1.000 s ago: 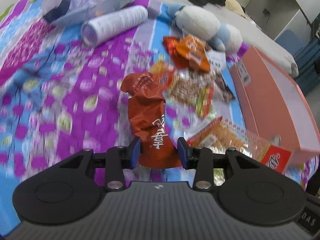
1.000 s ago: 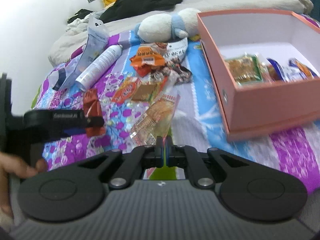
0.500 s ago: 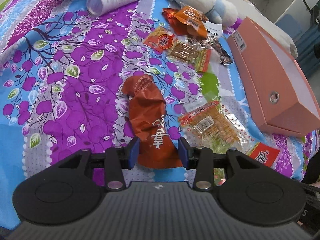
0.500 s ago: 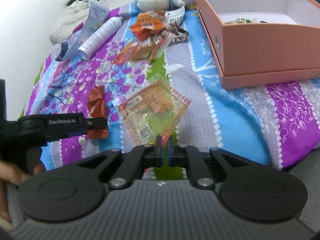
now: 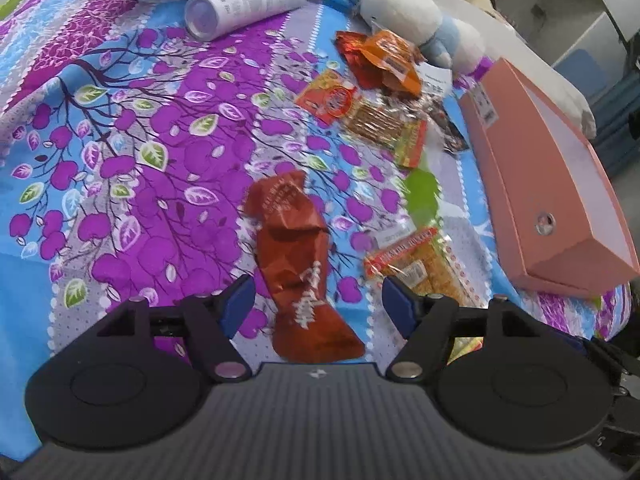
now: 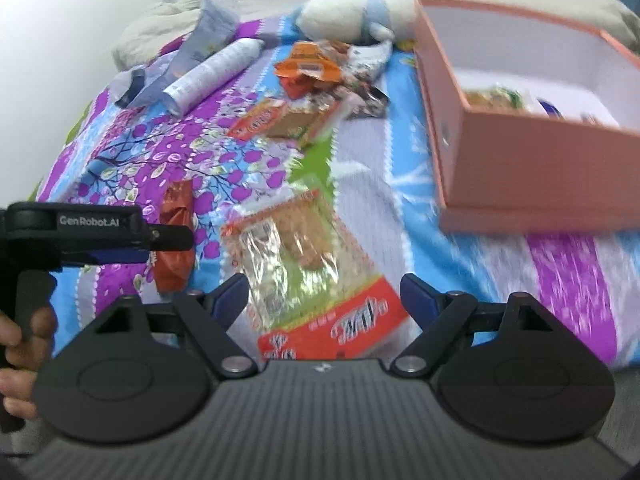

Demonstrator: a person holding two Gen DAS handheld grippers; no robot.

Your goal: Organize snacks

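Note:
A crumpled red-brown snack packet (image 5: pixel 296 256) lies on the patterned bedspread between the pads of my left gripper (image 5: pixel 318 304). Its jaws are opening and neither pad touches the packet. In the right wrist view a clear packet with an orange-red end (image 6: pixel 304 264) lies between the jaws of my right gripper (image 6: pixel 322 300). They are opening too and stand clear of the packet. That view also shows the left gripper (image 6: pixel 168 246) side-on over the red-brown packet (image 6: pixel 174 276). The pink box (image 6: pixel 520 176) with a few snacks inside (image 6: pixel 496 98) stands at the right.
More snack packets (image 5: pixel 380 92) are heaped near a white and blue plush toy (image 5: pixel 408 16). A white bottle (image 5: pixel 248 4) and a grey pouch lie at the far side. The pink box (image 5: pixel 560 200) sits near the bed's right edge. A hand (image 6: pixel 16 344) holds the left gripper's handle.
The left jaws have spread off the red-brown packet, which now lies loose on the bedspread. The right jaws went from shut to wide apart, and the clear packet rests flat between them.

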